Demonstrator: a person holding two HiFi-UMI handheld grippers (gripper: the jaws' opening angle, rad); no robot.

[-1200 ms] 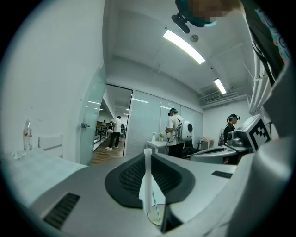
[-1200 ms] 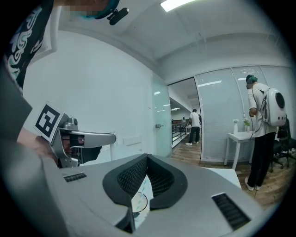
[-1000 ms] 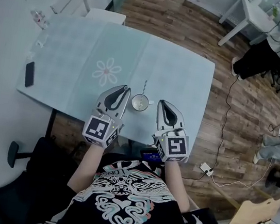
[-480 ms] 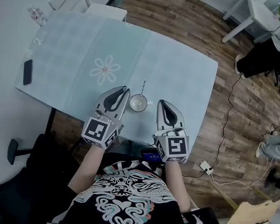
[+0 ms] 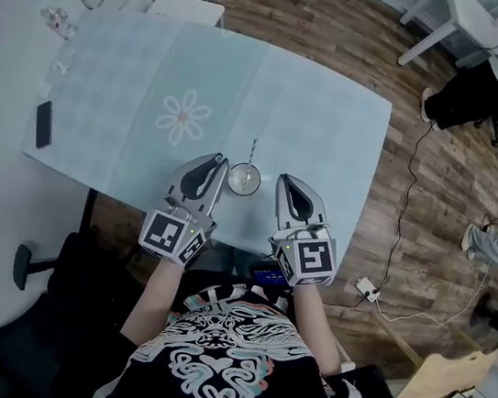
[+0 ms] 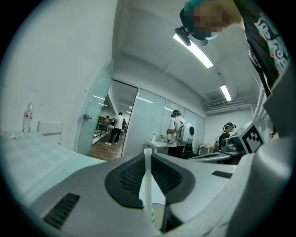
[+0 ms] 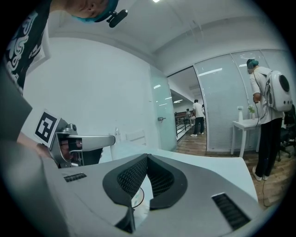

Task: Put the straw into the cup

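Showing what looks like the closing stage of the task: the straw (image 5: pixel 253 152) appears to stand upright in the cup (image 5: pixel 244 179), which sits near the close edge of the table (image 5: pixel 318 111). The left gripper (image 5: pixel 223 158) lies just left of the cup and the right gripper (image 5: pixel 281 180) just right of it, neither touching it. Left jaws are drawn together at the tips, at most a slit apart, and grip nothing; the straw seen along them in the left gripper view is beyond them, at the cup. Right jaws meet at the tips and are likewise empty, with part of the cup's rim showing through the bowed gap behind the tips. By judgement, insertion is done, so the next move calls only for drawing both grippers away from the cup without knocking it, since a light cup with a tall straw would tip easily. Hard to make out: the straw's lower end inside the cup, so whether it rests on the bottom or leans on the rim cannot be told. The jaws hide most of the cup's body in both gripper views.
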